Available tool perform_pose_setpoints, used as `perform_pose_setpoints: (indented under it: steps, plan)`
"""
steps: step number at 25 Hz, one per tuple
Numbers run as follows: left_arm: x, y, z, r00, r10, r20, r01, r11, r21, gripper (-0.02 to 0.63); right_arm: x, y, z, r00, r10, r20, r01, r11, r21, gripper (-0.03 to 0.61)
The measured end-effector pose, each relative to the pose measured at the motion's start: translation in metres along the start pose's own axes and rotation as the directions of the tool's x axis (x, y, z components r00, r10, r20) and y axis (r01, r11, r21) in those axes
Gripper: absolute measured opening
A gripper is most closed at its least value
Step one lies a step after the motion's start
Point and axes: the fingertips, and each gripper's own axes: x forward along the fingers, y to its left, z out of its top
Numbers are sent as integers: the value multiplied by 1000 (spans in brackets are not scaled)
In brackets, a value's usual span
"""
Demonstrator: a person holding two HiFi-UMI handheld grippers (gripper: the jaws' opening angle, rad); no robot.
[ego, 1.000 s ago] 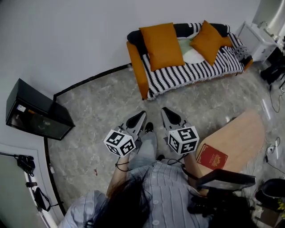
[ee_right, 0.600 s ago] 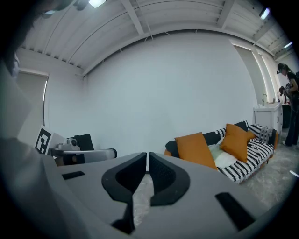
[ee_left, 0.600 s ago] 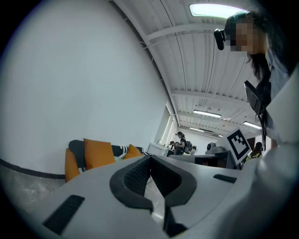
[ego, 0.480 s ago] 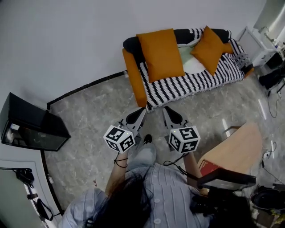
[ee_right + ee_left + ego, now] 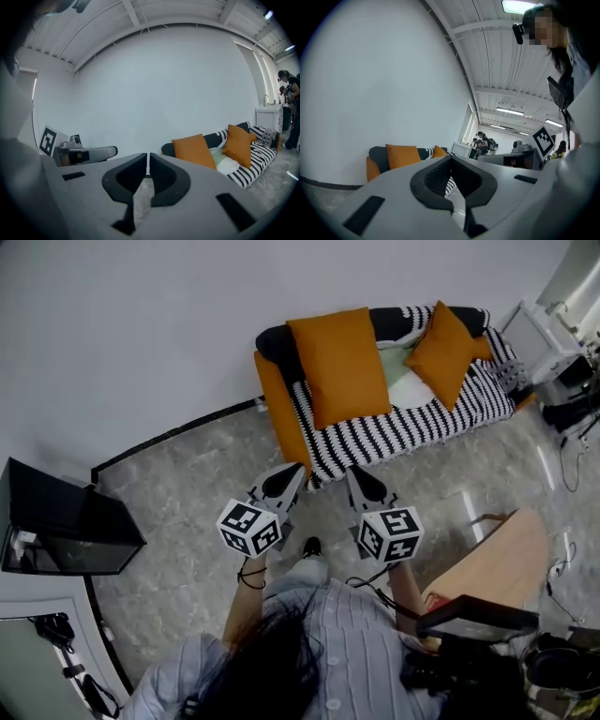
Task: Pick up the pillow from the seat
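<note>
An orange sofa (image 5: pixel 277 409) with a black-and-white striped cover stands against the wall. A large orange pillow (image 5: pixel 339 365) leans on its left end, and a second orange pillow (image 5: pixel 443 340) sits tilted further right, with a pale green cushion (image 5: pixel 410 371) between them. In the right gripper view the large pillow (image 5: pixel 193 150) and the second one (image 5: pixel 239 144) show at right. My left gripper (image 5: pixel 295 472) and right gripper (image 5: pixel 352 473) are both shut and empty, held side by side just short of the sofa's front edge.
A black cabinet (image 5: pixel 66 521) stands at the left wall. A wooden table (image 5: pixel 494 563) lies at lower right with a dark chair (image 5: pixel 473 620) beside it. White furniture (image 5: pixel 553 329) and cables sit right of the sofa. People stand far off (image 5: pixel 483 143).
Both grippers have travelled forward across the marble floor toward the sofa, staying shut. The sofa now lies closer, and the black cabinet has slid toward the lower left.
</note>
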Motion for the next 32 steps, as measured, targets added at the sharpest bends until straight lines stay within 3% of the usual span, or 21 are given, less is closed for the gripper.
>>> perform_pose_setpoints:
  steps: [8, 21, 32]
  plan:
    - [33, 43, 12, 999, -34, -25, 34, 999, -1, 9, 49, -20, 15, 999, -39, 3, 39, 999, 20, 31]
    - [75, 65, 16, 995, -88, -47, 87, 996, -17, 9, 81, -50, 29, 996, -84, 9, 83, 996, 32, 31]
    - [141, 95, 19, 998, -33, -53, 31, 999, -41, 9, 129, -112, 46, 999, -49, -16, 49, 998, 29, 31]
